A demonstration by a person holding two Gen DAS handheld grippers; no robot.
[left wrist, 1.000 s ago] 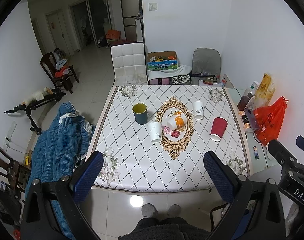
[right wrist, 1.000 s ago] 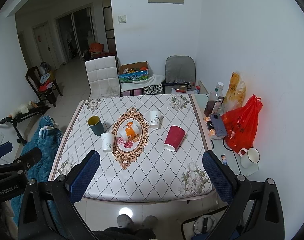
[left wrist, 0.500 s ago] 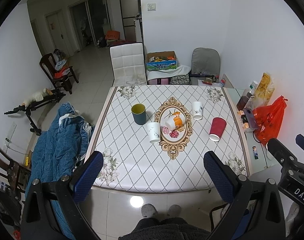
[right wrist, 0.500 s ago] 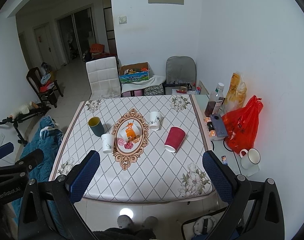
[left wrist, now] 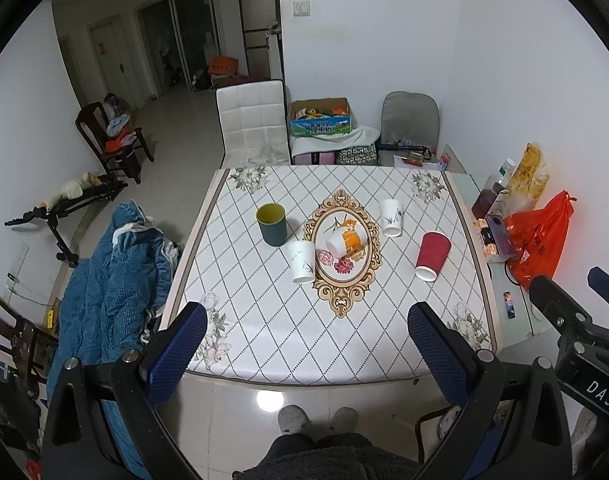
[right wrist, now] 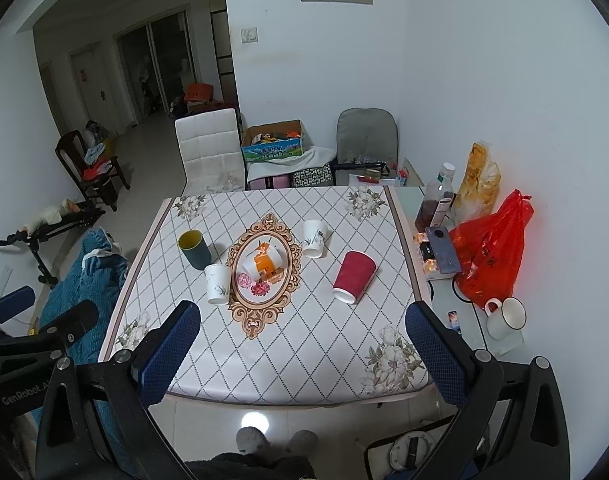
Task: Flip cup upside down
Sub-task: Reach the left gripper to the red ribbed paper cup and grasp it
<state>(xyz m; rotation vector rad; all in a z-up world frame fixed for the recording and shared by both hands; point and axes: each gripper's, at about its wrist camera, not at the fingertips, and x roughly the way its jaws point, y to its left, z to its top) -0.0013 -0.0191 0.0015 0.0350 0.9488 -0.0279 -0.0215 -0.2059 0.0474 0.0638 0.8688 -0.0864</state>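
Several cups stand on the patterned table (left wrist: 288, 340). A dark green cup with a yellow inside (left wrist: 271, 225) (right wrist: 194, 249) stands upright with its mouth up. Two white cups (left wrist: 302, 261) (left wrist: 391, 217), an orange and white cup (left wrist: 342, 240) (right wrist: 262, 264) and a red cup (left wrist: 431, 256) (right wrist: 353, 277) stand mouth down. My left gripper (left wrist: 304, 344) is open and empty, high above the table's near edge. My right gripper (right wrist: 302, 342) is open and empty too, also well short of the cups.
A white chair (left wrist: 253, 122) and a grey chair (left wrist: 409, 120) stand behind the table. A side shelf on the right holds a red bag (right wrist: 488, 256), bottles and a white mug (right wrist: 504, 316). Blue bedding (left wrist: 108, 280) lies left of the table.
Both views have drifted slightly; the table and cups sit a little lower and nearer in the frames. No cup has moved and both grippers stay open.
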